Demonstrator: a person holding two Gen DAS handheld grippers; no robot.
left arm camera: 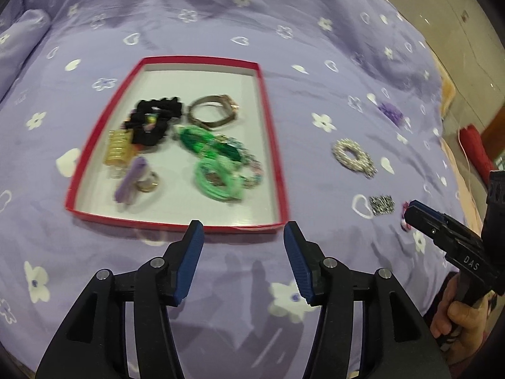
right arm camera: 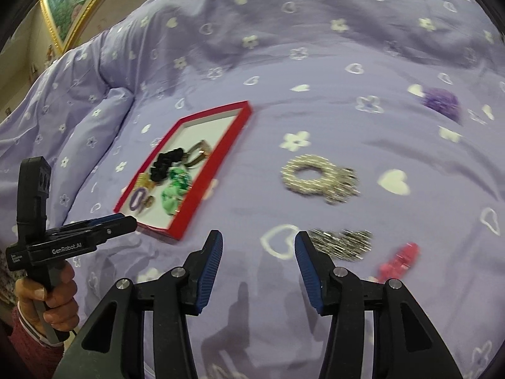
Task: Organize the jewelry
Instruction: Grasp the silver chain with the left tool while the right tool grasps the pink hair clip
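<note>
A red-rimmed box [left arm camera: 271,139] with a white floor lies on the purple bedspread and holds a black scrunchie [left arm camera: 157,117], a watch [left arm camera: 214,112], green bracelets [left arm camera: 217,170], a gold clip [left arm camera: 118,148] and a purple clip [left arm camera: 131,180]. It also shows in the right wrist view [right arm camera: 217,161]. Outside it lie a silver beaded scrunchie [right arm camera: 318,177], a silver clip [right arm camera: 344,243], a pink clip [right arm camera: 399,260] and a purple scrunchie [right arm camera: 442,101]. My left gripper [left arm camera: 243,237] is open and empty just before the box's near rim. My right gripper [right arm camera: 258,246] is open and empty, its right finger beside the silver clip.
The bedspread [left arm camera: 252,25] is rumpled, with a pillow-like bulge [right arm camera: 104,117] at the left. A framed picture [right arm camera: 72,6] hangs on the far wall. A red item [left arm camera: 476,151] and floor lie past the bed's right edge.
</note>
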